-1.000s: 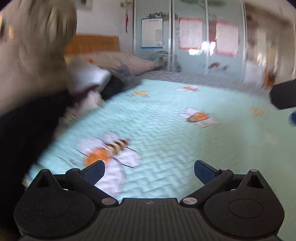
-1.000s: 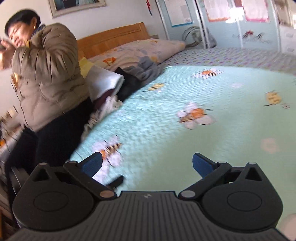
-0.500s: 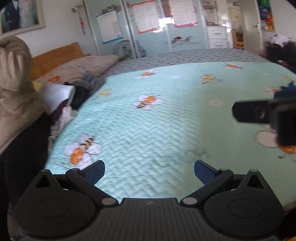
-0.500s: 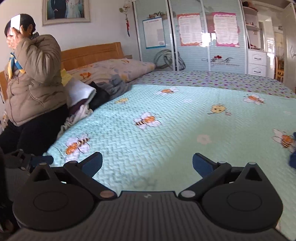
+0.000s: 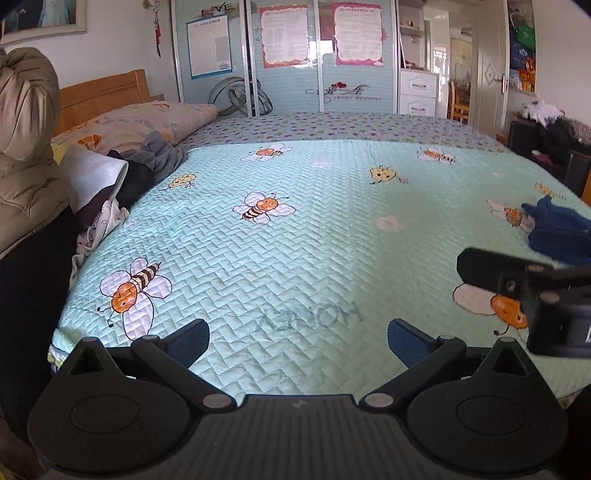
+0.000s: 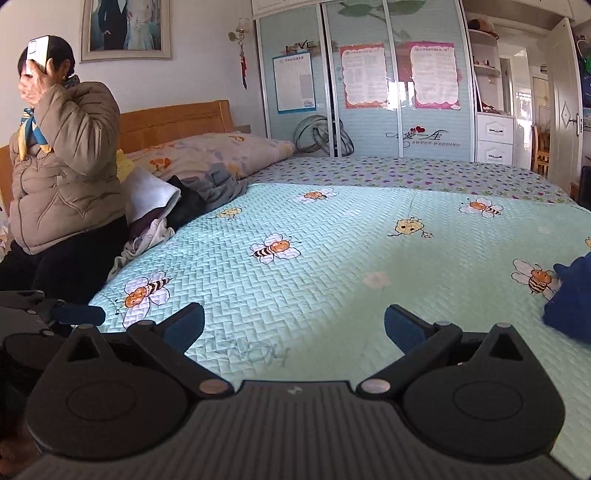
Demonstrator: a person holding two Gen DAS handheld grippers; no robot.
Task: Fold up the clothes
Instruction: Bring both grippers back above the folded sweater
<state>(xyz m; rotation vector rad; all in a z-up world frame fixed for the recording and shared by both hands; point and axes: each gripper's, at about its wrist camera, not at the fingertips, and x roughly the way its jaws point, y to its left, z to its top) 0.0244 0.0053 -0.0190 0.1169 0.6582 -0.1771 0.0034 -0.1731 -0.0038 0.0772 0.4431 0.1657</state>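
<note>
Since a second ago both views have swung rightward and sharpened from blur. The left gripper [image 5: 298, 341] and right gripper [image 6: 294, 328] both hover with jaws apart, empty, over the quilted mint bedspread [image 5: 314, 236]. The dark blue garment [image 5: 561, 236] lies crumpled at right edge, partly cut off. A person in a puffy jacket [image 6: 62, 162] stands at left.

A home bedroom, no question: a wide bed [image 5: 314, 236] under a mint bee-print quilt, wooden headboard [image 6: 177, 122] at the wall, pillow [image 6: 218, 151] beside heaped clothes [image 6: 207, 188]. Behind it a sliding wardrobe [image 6: 369, 77] with paper sheets stuck on, and a framed portrait [image 6: 125, 27] above.
</note>
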